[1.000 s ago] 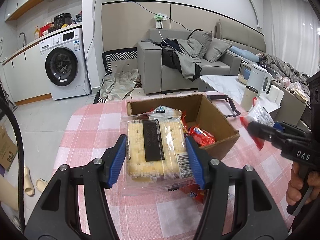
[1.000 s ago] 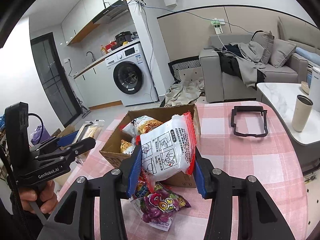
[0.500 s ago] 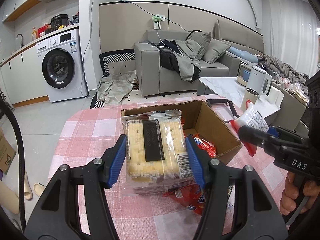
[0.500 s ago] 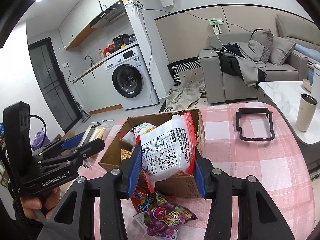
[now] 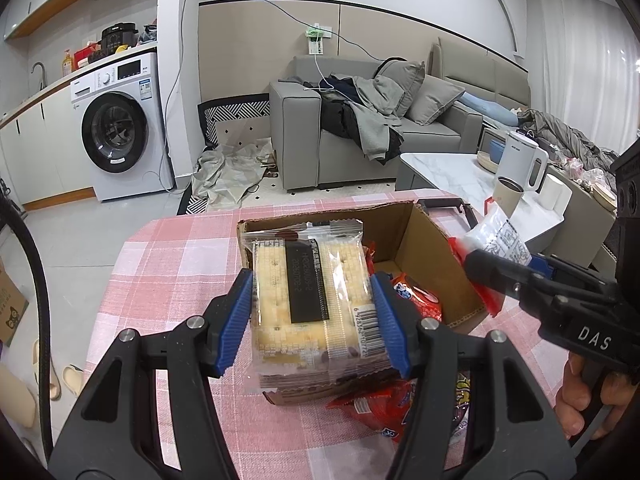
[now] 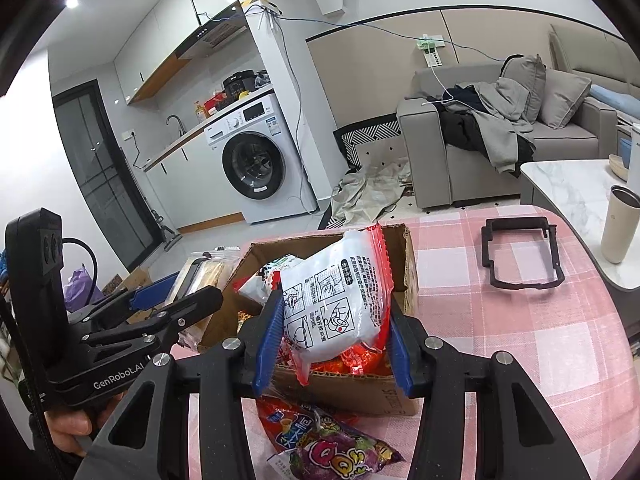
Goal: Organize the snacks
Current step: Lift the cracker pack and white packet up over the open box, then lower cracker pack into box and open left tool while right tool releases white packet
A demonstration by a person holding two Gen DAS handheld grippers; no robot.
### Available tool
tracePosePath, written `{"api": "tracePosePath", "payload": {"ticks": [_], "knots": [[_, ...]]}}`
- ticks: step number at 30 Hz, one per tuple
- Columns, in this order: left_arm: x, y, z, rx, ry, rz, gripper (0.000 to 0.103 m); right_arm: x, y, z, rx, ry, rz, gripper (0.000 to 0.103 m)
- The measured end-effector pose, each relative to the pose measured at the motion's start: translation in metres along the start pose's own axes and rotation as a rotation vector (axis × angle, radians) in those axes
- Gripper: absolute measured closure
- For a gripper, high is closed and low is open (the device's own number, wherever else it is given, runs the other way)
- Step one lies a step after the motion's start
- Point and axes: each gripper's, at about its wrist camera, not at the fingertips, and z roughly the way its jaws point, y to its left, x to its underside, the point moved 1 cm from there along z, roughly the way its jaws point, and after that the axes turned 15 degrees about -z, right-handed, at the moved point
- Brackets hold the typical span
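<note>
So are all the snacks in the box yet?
Not yet. A few packets already lie inside the cardboard box. The left gripper is shut on a cracker pack, and the right gripper is shut on a white noodle bag, both held over the box. A colourful candy bag is on the table beside the box.

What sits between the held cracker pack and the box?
Nothing visible. The left gripper holds the cracker pack over the open box; snacks already lie inside, beside the drop spot.
</note>
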Motion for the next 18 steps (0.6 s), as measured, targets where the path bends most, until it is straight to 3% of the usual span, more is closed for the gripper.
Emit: {"api": "tracePosePath", "payload": {"ticks": [18], "knots": [[0.001,0.011,0.033,0.001,0.006,-0.011,0.047,0.004,-0.003,0.023,-0.013,0.007,0.013,0.055]]}}
